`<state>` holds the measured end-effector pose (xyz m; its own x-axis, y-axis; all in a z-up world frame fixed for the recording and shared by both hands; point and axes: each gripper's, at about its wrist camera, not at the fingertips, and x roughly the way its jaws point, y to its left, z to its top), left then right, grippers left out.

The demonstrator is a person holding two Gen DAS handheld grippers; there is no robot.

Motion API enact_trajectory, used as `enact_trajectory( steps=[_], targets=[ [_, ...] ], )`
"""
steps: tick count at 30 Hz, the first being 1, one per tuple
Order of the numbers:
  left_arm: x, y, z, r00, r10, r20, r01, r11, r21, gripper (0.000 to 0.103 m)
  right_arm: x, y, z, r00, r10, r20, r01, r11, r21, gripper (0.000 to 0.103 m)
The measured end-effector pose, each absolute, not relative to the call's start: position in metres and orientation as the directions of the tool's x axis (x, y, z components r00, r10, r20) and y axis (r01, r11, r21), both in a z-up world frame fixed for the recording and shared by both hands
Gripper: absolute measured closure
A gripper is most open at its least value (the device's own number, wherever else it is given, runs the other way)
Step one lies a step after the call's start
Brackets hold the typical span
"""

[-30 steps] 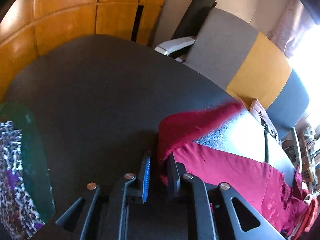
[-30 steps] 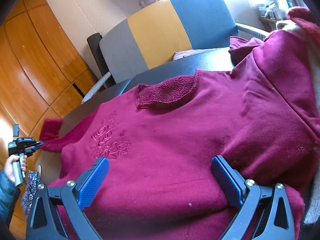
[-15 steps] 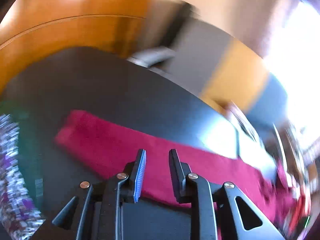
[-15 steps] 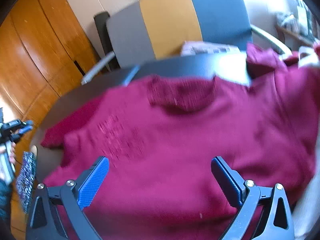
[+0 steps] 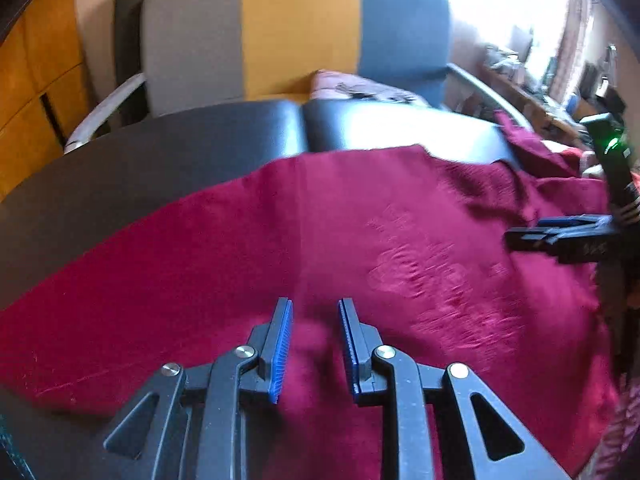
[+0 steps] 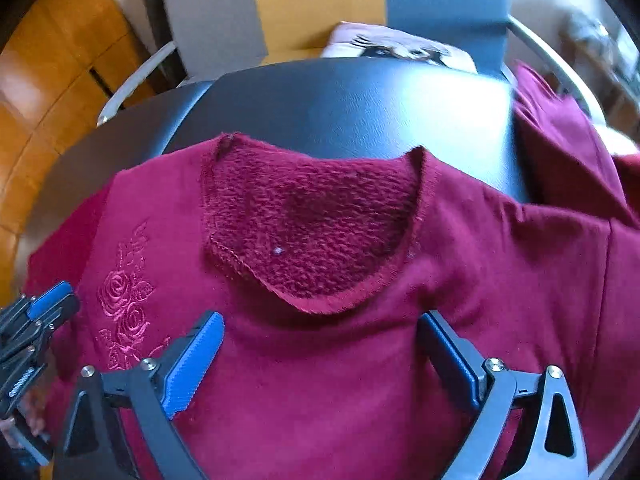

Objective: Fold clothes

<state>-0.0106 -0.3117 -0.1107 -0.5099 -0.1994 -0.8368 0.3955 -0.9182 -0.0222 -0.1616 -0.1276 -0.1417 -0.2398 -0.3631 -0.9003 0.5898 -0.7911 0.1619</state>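
A dark red sweater [image 5: 240, 248] lies front up on the black table [image 5: 160, 152], with a rose embroidery [image 6: 124, 312] on its chest. Its neckline [image 6: 304, 220] shows the fleecy inside. One sleeve [image 5: 80, 320] stretches flat to the left. The other sleeve [image 6: 560, 120] is bunched at the far right. My left gripper [image 5: 314, 304] hovers over the sweater's body beside the roses, jaws a little apart and holding nothing. It also shows at the left edge of the right wrist view as the left gripper [image 6: 52, 304]. My right gripper [image 6: 320, 316] stands wide open just below the neckline, empty.
A chair [image 5: 296, 32] striped grey, yellow and blue stands behind the table, with a cushion [image 6: 392, 46] on its seat. Wooden cupboards [image 6: 60, 52] line the left. Cluttered shelves sit at the far right by a bright window. Bare table [image 6: 360, 96] lies beyond the collar.
My left gripper let go of the sleeve, which now lies spread to the left, and swung over the sweater's body. My right gripper moved closer to the neckline, still open.
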Motion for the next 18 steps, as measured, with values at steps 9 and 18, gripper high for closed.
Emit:
enact_trajectory(
  steps=[9, 18],
  targets=[
    [0.000, -0.376, -0.119, -0.533, -0.311, -0.787, 0.454, -0.890, 0.044, 0.072, -0.180, -0.201, -0.147, -0.290, -0.416, -0.862, 0.677, -0.725, 0.122, 0.000],
    [-0.027, -0.444, -0.123, -0.525, -0.334, -0.783, 0.470, -0.881, 0.061, 0.068, -0.200, -0.253, -0.152, -0.413, -0.451, -0.791, 0.679, -0.732, 0.062, 0.000]
  ],
)
